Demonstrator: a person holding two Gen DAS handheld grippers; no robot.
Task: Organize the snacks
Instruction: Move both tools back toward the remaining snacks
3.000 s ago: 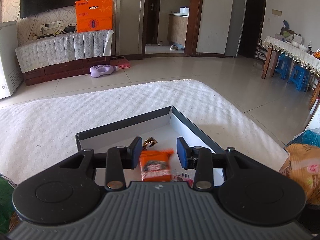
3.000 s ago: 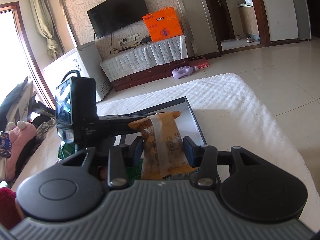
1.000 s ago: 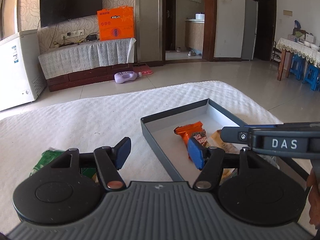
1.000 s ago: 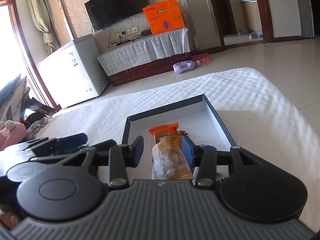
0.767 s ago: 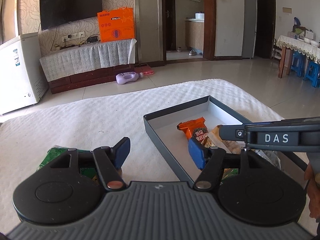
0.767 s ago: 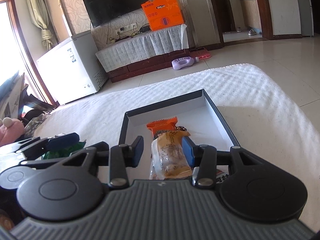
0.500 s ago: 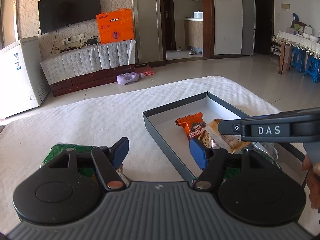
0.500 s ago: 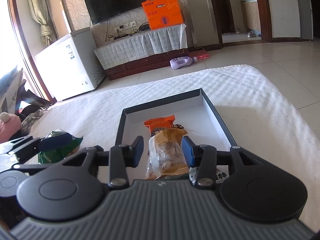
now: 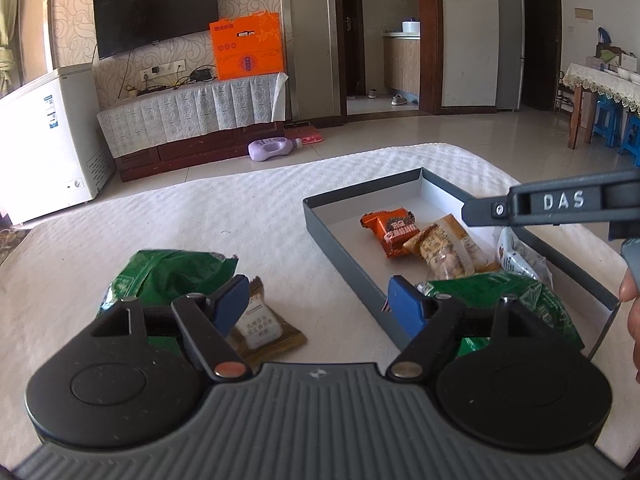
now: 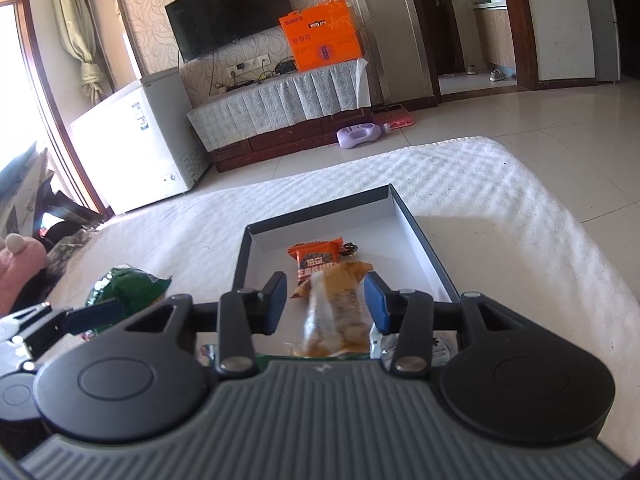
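Left gripper (image 9: 316, 300), jaws opening and empty, lines up on the brown packet (image 9: 262, 326) beside the tray (image 9: 340, 248); next, pinch it. Right gripper (image 10: 325, 302) jaws spread around a yellow packet (image 10: 338, 304), grip unclear.

Bright daylight floods in from the window (image 10: 16, 92) (blown out), with fisheye bending at the edges.

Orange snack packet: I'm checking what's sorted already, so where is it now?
In both wrist views the orange snack packet lies inside the grey tray, toward its far end, touching the yellow clear-wrapped snack nearer the cameras.
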